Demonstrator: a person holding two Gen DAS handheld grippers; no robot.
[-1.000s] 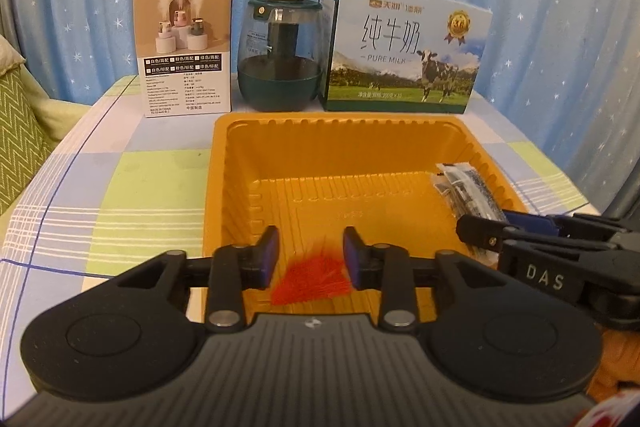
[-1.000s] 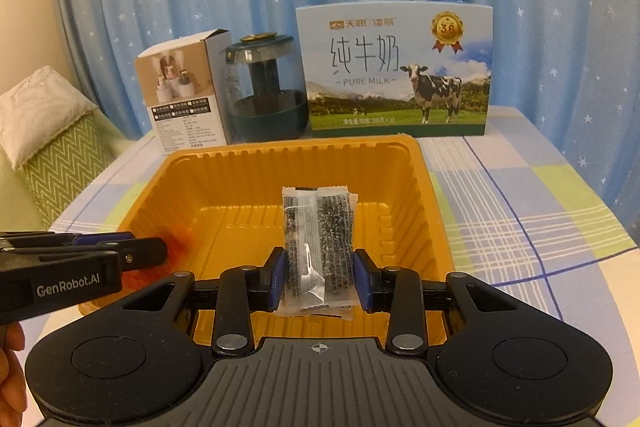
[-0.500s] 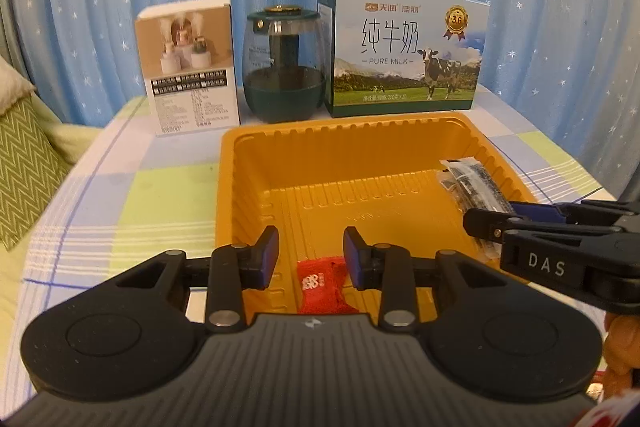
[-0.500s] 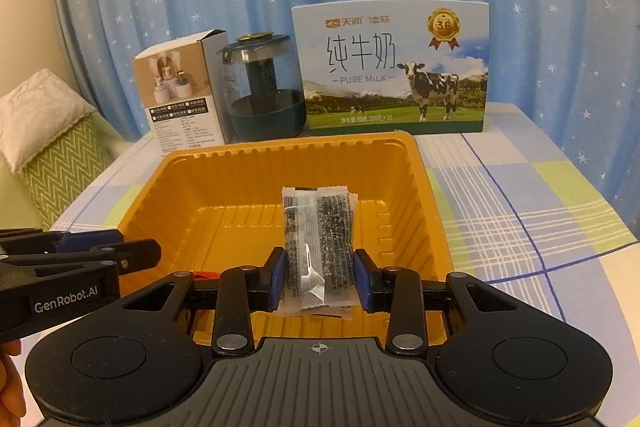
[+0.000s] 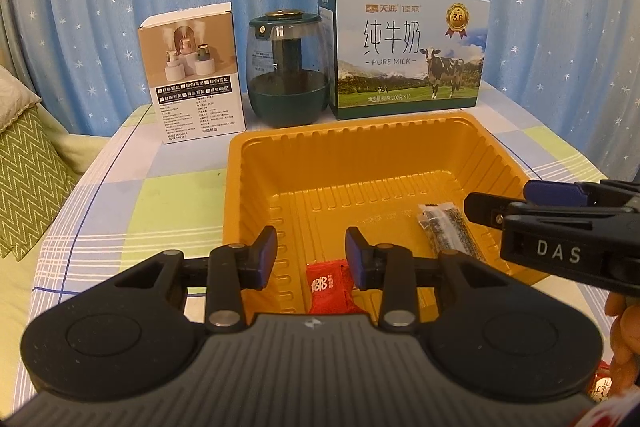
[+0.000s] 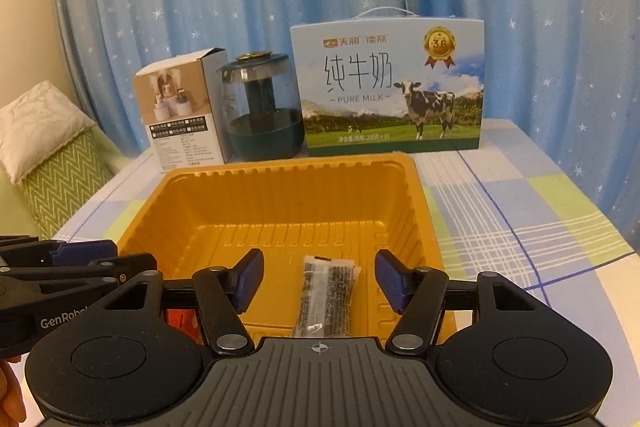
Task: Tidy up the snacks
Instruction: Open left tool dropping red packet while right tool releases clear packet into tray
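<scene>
Released since a moment ago, the dark packet (image 6: pixel 326 295) now lies flat on the floor of the tray (image 6: pixel 288 183) between the right gripper's (image 6: pixel 318 279) spread fingers. Left gripper (image 5: pixel 310 257) gapes too — its red candy (image 5: pixel 330 287) sits on the tray floor below. Behind the tray stand a small box (image 5: pixel 194 75), a jar (image 5: pixel 288 71) and a milk carton (image 5: pixel 408 55).

At the desk's far edge, I read "PURE MILK", "纯牛奶" and a gold "3.6" medal on the milk carton (image 5: pixel 406 53). The right hand-held gripper (image 5: pixel 556 227) carried "DAS"; the left hand-held gripper (image 6: pixel 60 279) showed "GenRobo", partly hidden. The small box (image 5: pixel 194 73) had print too small to read.
</scene>
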